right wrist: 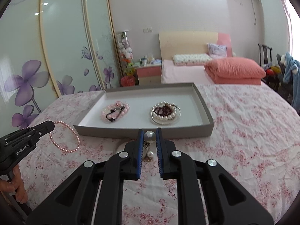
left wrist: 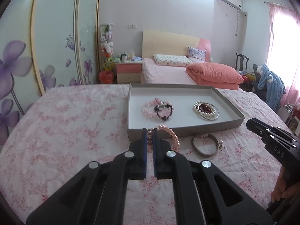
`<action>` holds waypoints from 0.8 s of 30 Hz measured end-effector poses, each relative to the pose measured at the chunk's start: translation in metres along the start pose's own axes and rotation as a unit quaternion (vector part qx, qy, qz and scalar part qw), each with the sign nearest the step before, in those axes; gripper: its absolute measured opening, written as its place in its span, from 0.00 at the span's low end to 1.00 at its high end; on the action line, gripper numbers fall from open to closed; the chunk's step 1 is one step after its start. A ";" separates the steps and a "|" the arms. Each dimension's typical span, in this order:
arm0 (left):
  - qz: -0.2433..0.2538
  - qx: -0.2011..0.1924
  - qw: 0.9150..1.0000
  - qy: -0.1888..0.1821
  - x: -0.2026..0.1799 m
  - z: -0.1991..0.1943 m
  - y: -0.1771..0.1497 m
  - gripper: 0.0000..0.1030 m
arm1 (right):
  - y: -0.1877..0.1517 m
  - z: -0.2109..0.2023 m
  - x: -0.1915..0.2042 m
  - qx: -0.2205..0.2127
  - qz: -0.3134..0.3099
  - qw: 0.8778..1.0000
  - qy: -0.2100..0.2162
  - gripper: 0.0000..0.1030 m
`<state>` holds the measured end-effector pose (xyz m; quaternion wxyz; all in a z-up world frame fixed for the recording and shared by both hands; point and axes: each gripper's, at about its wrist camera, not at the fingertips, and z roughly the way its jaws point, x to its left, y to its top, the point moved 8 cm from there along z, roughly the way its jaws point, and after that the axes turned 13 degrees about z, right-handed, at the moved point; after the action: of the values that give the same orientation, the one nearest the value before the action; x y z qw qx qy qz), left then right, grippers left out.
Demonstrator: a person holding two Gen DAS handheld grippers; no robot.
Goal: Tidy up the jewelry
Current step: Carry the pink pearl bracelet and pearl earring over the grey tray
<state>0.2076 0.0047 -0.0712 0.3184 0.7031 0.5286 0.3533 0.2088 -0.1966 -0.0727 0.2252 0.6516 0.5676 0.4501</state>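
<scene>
Ahead of both grippers sits the tray (right wrist: 204,110), on the bed (right wrist: 243,131). The left gripper (left wrist: 149,131) pinches the pink pearl bracelet (left wrist: 172,134); the right gripper (right wrist: 149,133) clamps a pearl earring (right wrist: 149,136). That round pearl could likely squirt free short of the tray.

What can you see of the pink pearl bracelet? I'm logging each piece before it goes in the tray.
The pink pearl bracelet is a closed loop of small, glossy rose-pink beads. The left hand-held gripper is shut on one side of it; the rest hangs free above the floral bedsheet, near the grey tray.
</scene>
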 end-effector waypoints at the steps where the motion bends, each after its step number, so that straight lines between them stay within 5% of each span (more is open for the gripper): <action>1: 0.003 -0.005 1.000 0.006 -0.001 -0.003 0.002 0.06 | 0.002 -0.002 0.002 -0.005 -0.003 1.000 0.001 0.14; 24: 0.033 -0.080 0.995 0.040 -0.019 -0.014 0.057 0.06 | 0.057 -0.013 0.024 -0.097 -0.031 0.995 0.012 0.14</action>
<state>0.2219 -0.0266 -0.0193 0.3403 0.6777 0.4871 0.4331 0.2267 -0.1910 -0.0125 0.2944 0.6033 0.5438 0.5037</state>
